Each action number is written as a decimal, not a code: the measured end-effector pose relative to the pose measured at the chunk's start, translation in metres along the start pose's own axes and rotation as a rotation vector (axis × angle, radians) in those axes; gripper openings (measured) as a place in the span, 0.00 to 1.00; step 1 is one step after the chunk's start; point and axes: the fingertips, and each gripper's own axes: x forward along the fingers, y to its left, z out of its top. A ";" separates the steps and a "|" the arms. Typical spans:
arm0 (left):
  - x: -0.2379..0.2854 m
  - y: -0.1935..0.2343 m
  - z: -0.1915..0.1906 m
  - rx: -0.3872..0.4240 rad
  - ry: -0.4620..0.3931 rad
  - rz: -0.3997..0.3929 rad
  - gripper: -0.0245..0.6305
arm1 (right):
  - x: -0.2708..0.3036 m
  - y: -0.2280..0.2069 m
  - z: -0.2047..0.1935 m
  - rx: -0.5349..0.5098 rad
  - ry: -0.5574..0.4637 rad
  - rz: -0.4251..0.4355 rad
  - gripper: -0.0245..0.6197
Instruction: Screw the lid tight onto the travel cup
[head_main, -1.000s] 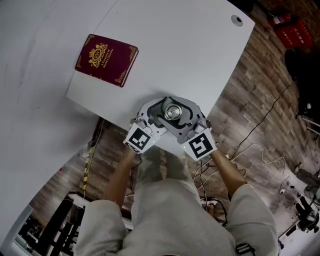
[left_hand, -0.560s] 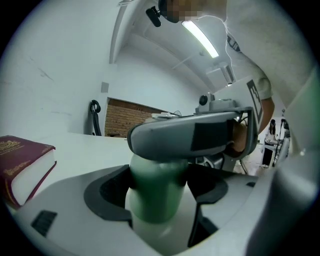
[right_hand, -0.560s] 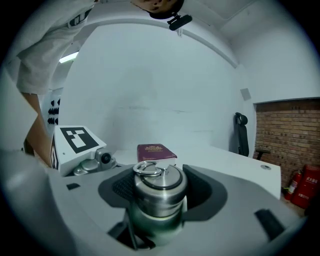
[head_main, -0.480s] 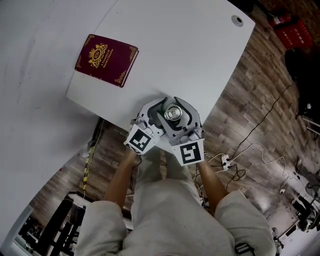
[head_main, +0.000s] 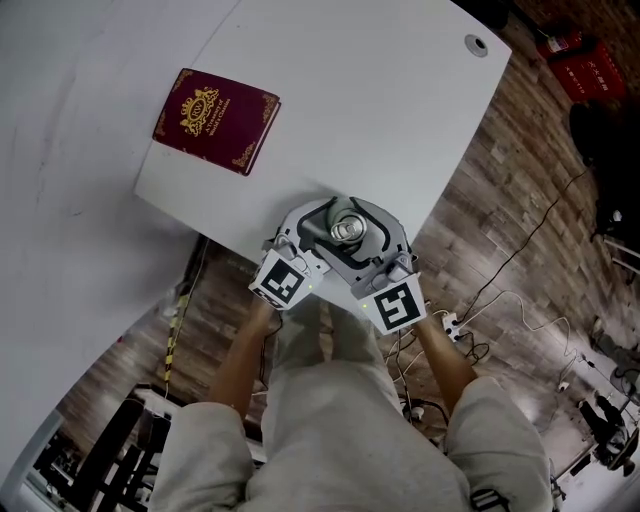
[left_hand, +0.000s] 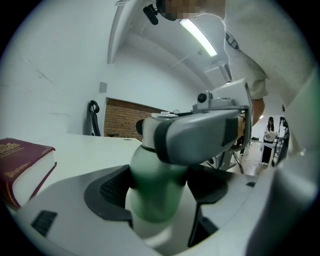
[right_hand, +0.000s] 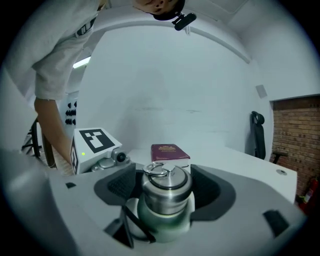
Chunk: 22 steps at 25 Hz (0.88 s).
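The travel cup (head_main: 346, 228) stands upright on the white bench (head_main: 400, 90), very close to the near edge and not far from the near right corner. Beyond this edge there is the wooden floor (head_main: 520, 190) with some cables (head_main: 505, 298) on it.

The left tool (left_hand: 157, 200) is clenched on the green body of the cup (left_hand: 155, 185): the dark pads (left_hand: 112, 187) touch it on both sides, below the lid. The right tool (right_hand: 162, 192) comes from the other side at the height of the steel lid (right_hand: 165, 184), which has a small ring on the top. Its jaws have just been opening. The lid is between them, but the pads (right_hand: 120, 186) stand slightly off it and do not press, so this tool is released. In the left gripper view, one grey jaw of the right tool crosses in front of the top of the cup.

A dark red book (head_main: 216, 120) lies flat near the left edge of the bench, well apart from the cup, with open white surface between them. Behind the cup the bench continues wide, up to the far corner with a round grommet (head_main: 476, 44). On the near side both tools reach out over the edge of the bench.
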 end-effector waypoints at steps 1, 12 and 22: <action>0.000 0.000 0.000 0.000 -0.001 0.000 0.56 | -0.001 0.001 0.000 -0.004 0.004 0.029 0.55; 0.000 0.000 0.001 0.003 -0.001 0.002 0.56 | -0.008 0.005 0.002 -0.111 0.068 0.356 0.51; -0.001 -0.001 0.000 0.009 0.000 0.001 0.56 | -0.007 0.011 -0.003 -0.104 0.089 0.441 0.44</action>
